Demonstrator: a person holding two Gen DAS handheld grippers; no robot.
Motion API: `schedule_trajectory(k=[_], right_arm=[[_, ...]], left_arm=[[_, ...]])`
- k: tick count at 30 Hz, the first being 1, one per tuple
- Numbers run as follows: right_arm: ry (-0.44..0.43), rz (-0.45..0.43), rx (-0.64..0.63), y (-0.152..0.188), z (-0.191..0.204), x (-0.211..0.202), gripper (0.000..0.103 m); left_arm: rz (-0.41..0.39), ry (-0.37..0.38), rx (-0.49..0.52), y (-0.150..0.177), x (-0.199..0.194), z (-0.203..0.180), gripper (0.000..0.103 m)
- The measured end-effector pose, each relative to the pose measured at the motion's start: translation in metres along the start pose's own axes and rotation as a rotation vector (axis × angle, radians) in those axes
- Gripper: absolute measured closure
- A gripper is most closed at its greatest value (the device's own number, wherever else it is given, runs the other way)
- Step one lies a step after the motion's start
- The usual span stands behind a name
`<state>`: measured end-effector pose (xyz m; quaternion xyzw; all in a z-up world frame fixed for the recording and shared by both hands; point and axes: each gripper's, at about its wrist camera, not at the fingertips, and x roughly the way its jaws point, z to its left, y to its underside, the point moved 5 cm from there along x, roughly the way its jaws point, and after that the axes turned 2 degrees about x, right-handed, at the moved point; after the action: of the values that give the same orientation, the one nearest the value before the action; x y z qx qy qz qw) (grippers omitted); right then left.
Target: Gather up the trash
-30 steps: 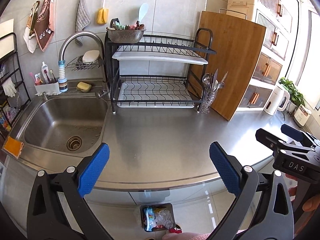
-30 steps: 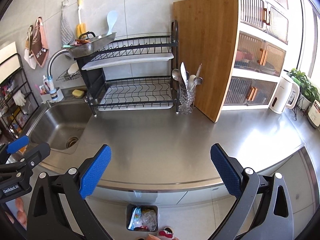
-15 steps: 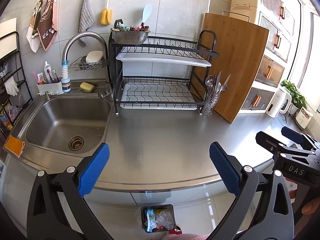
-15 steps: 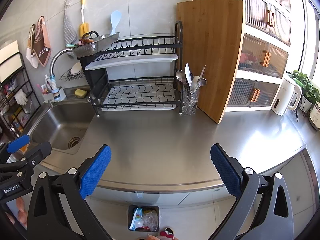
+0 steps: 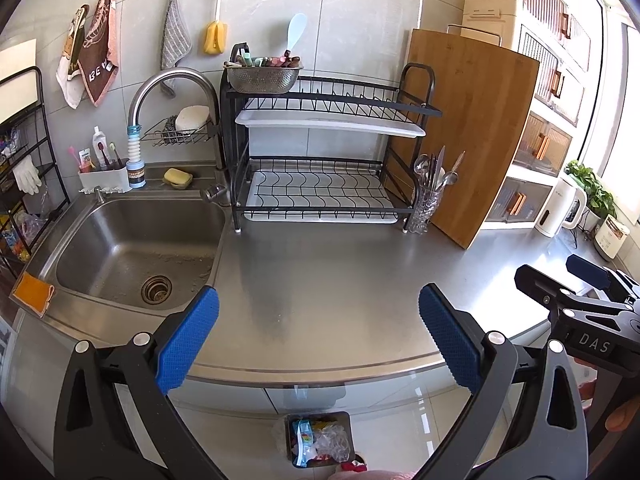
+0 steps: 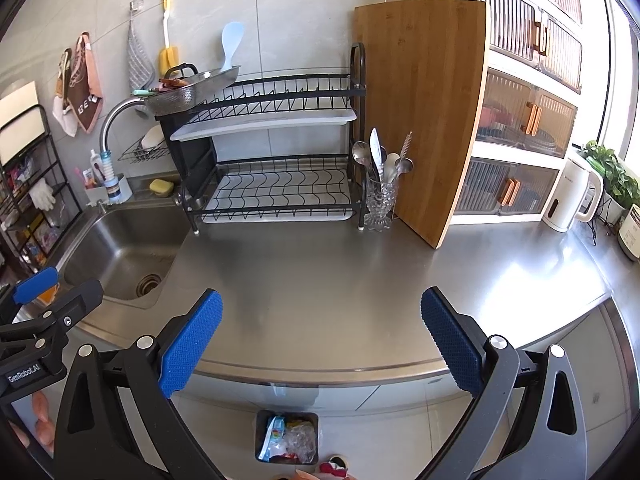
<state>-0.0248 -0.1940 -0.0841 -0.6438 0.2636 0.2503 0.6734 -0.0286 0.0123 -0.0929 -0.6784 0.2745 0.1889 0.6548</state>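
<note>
A small dark trash bin (image 5: 319,438) (image 6: 287,436) stands on the floor below the counter edge, holding wrappers and crumpled clear plastic. My left gripper (image 5: 318,344) hangs open above the steel counter's (image 5: 340,280) front edge, nothing between its blue pads. My right gripper (image 6: 320,344) is open too, likewise held over the counter (image 6: 320,272) front. Each gripper shows at the edge of the other's view: the right one (image 5: 584,300), the left one (image 6: 40,304). No loose trash shows on the counter.
A sink (image 5: 132,248) lies left with an orange cloth (image 5: 34,289) on its rim. A black two-tier dish rack (image 5: 324,152), a glass cutlery holder (image 5: 428,204), a leaning wooden board (image 5: 476,140) and a white kettle (image 6: 572,196) line the back.
Both grippers have drifted slightly back and left, so the sink and rack sit a little further right in the views. Both stay open and empty.
</note>
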Motion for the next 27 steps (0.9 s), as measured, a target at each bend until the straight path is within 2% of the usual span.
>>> schedule_trajectory(k=[27], right_arm=[[-0.004, -0.006, 0.001, -0.0026, 0.0017, 0.0006, 0.003]], left_arm=[[-0.005, -0.007, 0.002, -0.0032, 0.0008, 0.0080, 0.008]])
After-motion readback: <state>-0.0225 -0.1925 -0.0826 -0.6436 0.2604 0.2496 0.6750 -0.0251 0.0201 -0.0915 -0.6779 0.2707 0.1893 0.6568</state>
